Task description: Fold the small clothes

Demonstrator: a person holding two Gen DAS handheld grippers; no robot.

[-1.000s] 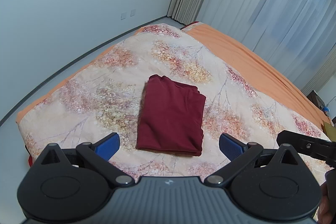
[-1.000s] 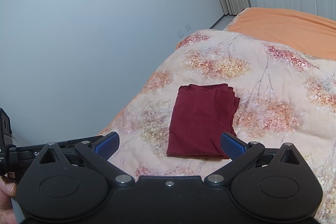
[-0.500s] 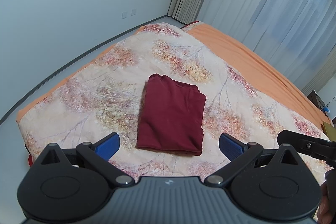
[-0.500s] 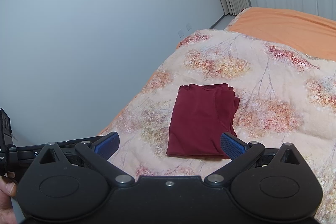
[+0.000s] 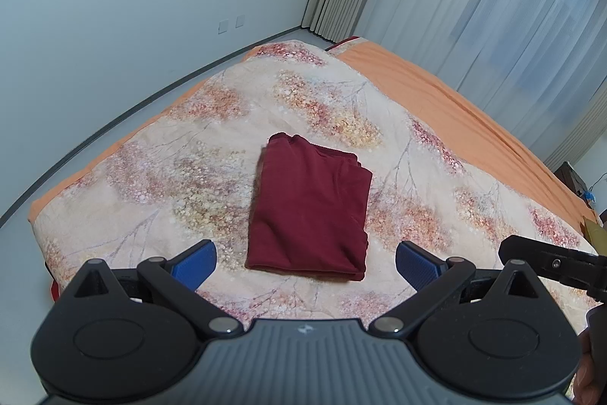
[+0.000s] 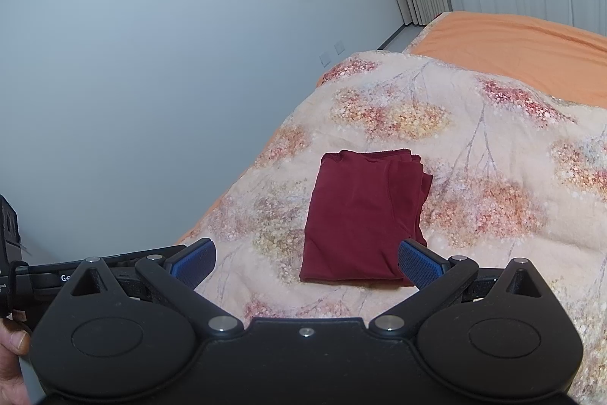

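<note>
1. Dark red garment (image 5: 309, 205), folded into a flat, neat rectangle w/ layered edges stacked on its right side.
2. Lies on floral duvet (image 5: 212, 154), just ahead of left gripper (image 5: 305, 262), centred btwn its fingers; in right-wrist view it sits ahead, slightly right of centre.

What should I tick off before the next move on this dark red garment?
1. Dark red garment folded into a compact rectangle: ok.
2. Garment lying on the floral quilt, well inside its edges: ok.
3. Left gripper jaws open and empty: ok.
4. Right gripper jaws open and empty: ok.
5. Neither gripper touching the garment: ok.
6. Layers at the far edge aligned: not ok, slightly staggered.
</note>
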